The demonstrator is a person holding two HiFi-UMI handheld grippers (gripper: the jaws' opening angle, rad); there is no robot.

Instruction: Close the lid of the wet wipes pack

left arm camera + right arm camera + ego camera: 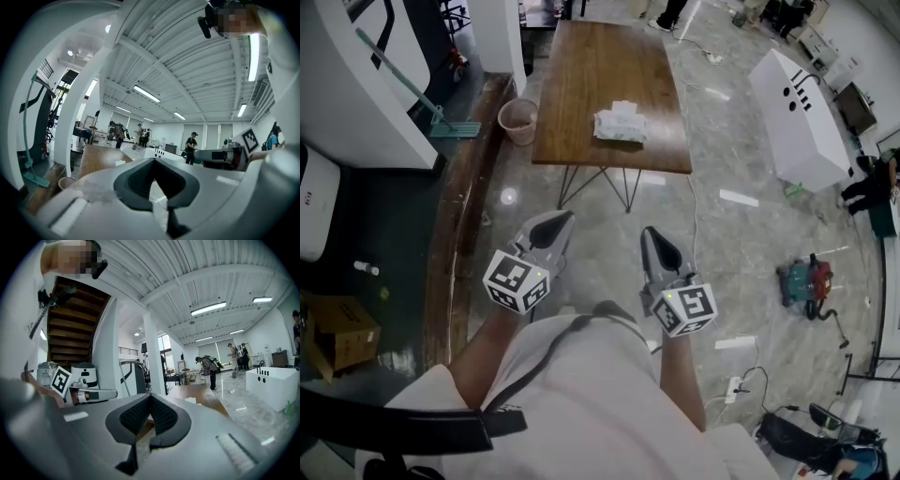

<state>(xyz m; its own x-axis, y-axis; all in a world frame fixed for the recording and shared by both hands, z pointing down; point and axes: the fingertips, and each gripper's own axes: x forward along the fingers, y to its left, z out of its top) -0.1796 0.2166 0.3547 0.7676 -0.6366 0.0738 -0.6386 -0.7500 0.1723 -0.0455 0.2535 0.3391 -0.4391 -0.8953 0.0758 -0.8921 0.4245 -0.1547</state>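
Observation:
The wet wipes pack (620, 126) lies on the wooden table (581, 84) well ahead of me, pale green-white, with a white part raised at its far end. In the gripper views it is only a small white shape (120, 163) (190, 400) on the tabletop. My left gripper (555, 225) and right gripper (657, 246) are held side by side over the floor, short of the table's near edge, pointing level toward it. Both are shut with nothing between their fingers, as the left gripper (153, 160) and right gripper (150, 396) show in their own views.
A pink bin (518, 120) stands left of the table beside a floor squeegee (441, 122). A long white unit (797, 117) stands to the right. Cables and a green-red tool (806, 279) lie on the floor. A cardboard box (342, 328) sits far left. People stand far off.

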